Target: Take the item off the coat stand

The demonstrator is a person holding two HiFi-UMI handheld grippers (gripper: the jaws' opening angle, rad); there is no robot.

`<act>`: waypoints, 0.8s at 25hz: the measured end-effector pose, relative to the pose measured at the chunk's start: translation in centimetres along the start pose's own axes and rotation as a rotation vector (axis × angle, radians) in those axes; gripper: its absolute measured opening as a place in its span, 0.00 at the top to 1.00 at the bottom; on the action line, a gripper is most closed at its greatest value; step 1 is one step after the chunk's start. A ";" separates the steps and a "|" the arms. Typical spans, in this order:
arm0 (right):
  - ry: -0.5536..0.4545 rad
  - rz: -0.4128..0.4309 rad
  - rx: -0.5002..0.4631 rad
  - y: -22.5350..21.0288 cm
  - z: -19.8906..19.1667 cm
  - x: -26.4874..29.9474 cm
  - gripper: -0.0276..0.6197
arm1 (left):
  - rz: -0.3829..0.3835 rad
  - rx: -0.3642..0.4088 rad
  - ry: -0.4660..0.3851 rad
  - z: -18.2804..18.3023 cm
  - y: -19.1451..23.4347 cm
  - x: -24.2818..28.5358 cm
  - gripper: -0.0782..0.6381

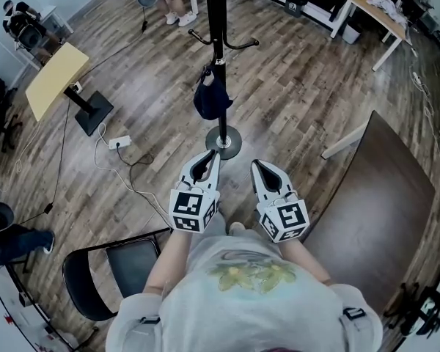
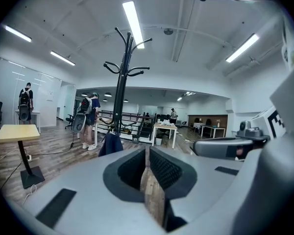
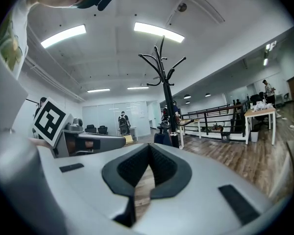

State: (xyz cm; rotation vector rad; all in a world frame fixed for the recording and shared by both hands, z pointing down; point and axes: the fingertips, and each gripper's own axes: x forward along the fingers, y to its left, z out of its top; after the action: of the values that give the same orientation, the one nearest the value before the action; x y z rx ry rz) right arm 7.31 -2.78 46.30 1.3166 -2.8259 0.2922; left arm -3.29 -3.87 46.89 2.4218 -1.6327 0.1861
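Note:
A black coat stand [image 1: 218, 50] rises from a round base [image 1: 224, 142] on the wooden floor ahead of me. A dark blue item [image 1: 210, 98] hangs low on its pole; it also shows as the dark blue item [image 2: 110, 144] and, partly hidden behind the jaws, the dark blue item [image 3: 162, 138]. The stand [image 2: 121, 82] [image 3: 164, 89] has curved hooks at the top. My left gripper [image 1: 214, 155] and right gripper [image 1: 254, 164] are held side by side short of the base, both shut with nothing between their jaws.
A brown table [image 1: 381, 211] stands at my right and a black chair [image 1: 114, 270] at my lower left. A tilted yellow board on a stand [image 1: 55, 79] and a cable with a power strip [image 1: 119, 142] lie at the left. People stand in the background.

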 end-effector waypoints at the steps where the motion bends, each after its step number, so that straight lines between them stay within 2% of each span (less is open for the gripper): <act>1: 0.001 -0.004 0.001 -0.2 0.1 0.2 0.95 | -0.001 0.001 0.001 0.1 0.2 0.3 0.85; 8: 0.012 -0.029 0.006 -1.2 -0.1 2.1 0.95 | 0.010 0.016 0.004 0.8 2.2 2.3 0.73; 20: 0.014 -0.061 0.000 -2.4 0.5 5.2 0.95 | 0.019 0.032 -0.010 2.2 5.2 5.5 0.65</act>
State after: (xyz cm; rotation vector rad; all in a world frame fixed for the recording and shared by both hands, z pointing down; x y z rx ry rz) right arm 5.79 -8.34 46.69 1.3925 -2.7676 0.2998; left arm -6.07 -11.26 46.59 2.4353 -1.6704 0.2053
